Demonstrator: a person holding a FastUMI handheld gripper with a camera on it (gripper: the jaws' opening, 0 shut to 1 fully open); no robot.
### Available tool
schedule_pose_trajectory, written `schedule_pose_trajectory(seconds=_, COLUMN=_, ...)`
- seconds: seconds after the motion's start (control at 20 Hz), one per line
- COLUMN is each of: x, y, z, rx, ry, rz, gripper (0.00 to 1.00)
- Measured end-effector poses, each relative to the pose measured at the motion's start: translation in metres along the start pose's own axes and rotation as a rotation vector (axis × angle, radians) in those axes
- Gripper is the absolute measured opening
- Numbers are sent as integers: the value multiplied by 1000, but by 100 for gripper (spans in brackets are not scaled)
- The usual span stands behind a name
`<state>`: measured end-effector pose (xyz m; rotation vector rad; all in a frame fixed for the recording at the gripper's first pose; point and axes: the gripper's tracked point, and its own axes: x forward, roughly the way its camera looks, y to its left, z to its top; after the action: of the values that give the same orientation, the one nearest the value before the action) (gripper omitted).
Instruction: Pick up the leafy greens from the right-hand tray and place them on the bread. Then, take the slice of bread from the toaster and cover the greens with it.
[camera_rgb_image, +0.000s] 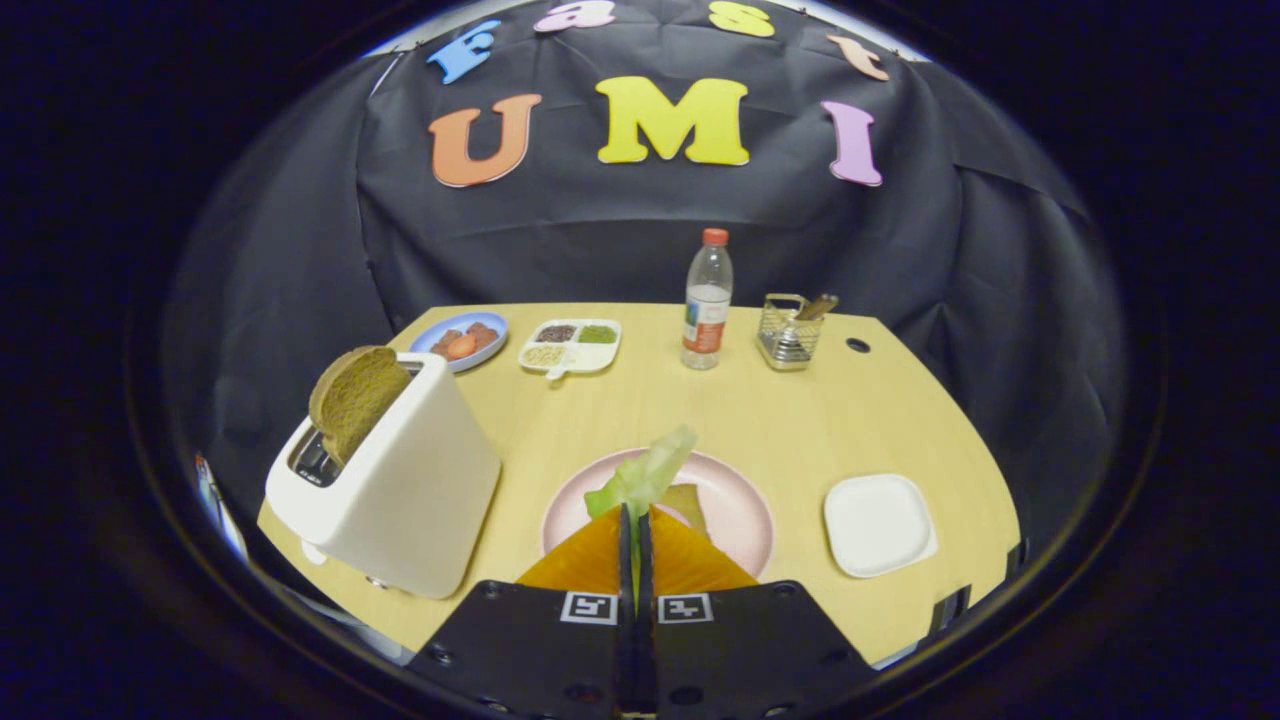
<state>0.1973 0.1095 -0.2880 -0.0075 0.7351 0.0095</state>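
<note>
Pale wood table (720, 420), black cloth wall behind, jaws (634, 525) pinching leafy greens (645, 475) above pink plate (745, 515)

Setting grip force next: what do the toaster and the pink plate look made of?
Toaster: looks like smooth matte white plastic, no metallic shine. Pink plate: glossy, possibly ceramic or melamine; can't tell which. The gripper is shut on the greens.

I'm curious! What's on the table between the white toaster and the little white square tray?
In the gripper view, between the white toaster and white square tray sits the round pink plate, with the gripper holding leafy greens above it.
</note>
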Motion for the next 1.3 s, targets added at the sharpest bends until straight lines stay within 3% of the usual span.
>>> schedule_pose_trajectory(seconds=0.45, x=62, y=-24, z=-21, rx=41, ry=86, rz=-42, gripper=0)
schedule_pose_trajectory(seconds=1.0, x=69, y=-47, z=-19, rx=55, ry=55, rz=-70, gripper=0)
schedule_pose_trajectory(seconds=1.1, x=57, y=-48, z=-7, rx=69, ry=-1, rz=-62, gripper=25)
schedule_pose_trajectory(seconds=1.25, x=41, y=-43, z=-4, rx=68, ry=-22, rz=-55, gripper=98)
schedule_pose_trajectory(seconds=1.3, x=34, y=-42, z=-4, rx=78, ry=-24, rz=-53, gripper=97)
